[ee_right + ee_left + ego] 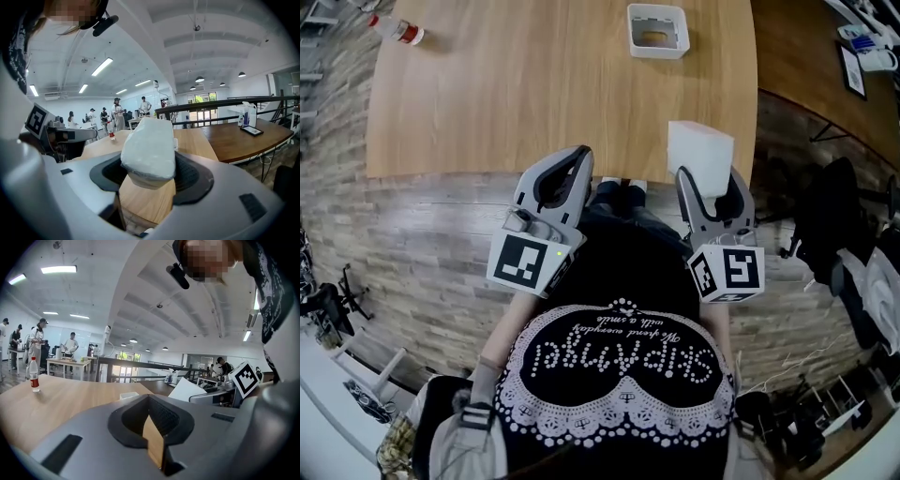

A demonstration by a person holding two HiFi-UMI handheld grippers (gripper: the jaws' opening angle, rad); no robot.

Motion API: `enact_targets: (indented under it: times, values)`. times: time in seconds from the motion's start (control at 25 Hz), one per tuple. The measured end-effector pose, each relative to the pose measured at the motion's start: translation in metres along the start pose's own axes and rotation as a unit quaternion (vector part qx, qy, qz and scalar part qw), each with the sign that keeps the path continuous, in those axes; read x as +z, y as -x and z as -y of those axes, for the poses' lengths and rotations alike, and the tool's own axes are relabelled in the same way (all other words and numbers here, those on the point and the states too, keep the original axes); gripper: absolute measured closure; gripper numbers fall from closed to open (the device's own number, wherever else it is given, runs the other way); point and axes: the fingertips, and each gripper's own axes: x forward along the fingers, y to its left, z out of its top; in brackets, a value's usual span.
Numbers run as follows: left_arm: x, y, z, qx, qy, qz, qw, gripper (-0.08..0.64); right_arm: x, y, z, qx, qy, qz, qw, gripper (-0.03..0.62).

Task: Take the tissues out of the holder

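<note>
A white block of tissues (700,155) hangs over the wooden table's near right corner, and my right gripper (710,180) is shut on it. In the right gripper view the tissue pack (150,145) fills the space between the jaws of that gripper (150,176). The white, box-shaped holder (657,30) stands at the far side of the table (534,103); its inside is hard to see. My left gripper (575,157) sits at the table's front edge, left of the right one, shut with nothing in it. In its own view the left gripper (152,427) shows only table wood behind the jaws.
A clear bottle with a red label (398,30) lies at the table's far left. A second, darker table (825,56) stands to the right. Chairs and gear crowd the floor at the right (853,244). Several people stand far off (37,341).
</note>
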Motion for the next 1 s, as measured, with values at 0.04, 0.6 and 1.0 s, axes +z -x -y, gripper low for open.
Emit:
enact_targets:
  times: [0.04,0.6,1.0]
  values:
    - [0.0,0.0,0.0,-0.001,-0.002,-0.001,1.0,0.554,0.0,0.0,-0.001,0.001,0.0,0.0,1.0,0.308]
    - [0.008,0.018,-0.032,0.041,-0.021,-0.009,0.9989,0.554,-0.003,-0.006,-0.012,0.016,-0.002,-0.023,1.0,0.308]
    - [0.012,0.019,-0.049,0.053,-0.011,0.006,0.9985,0.554,-0.006,-0.007,-0.011,0.011,-0.008,-0.029,0.999,0.308]
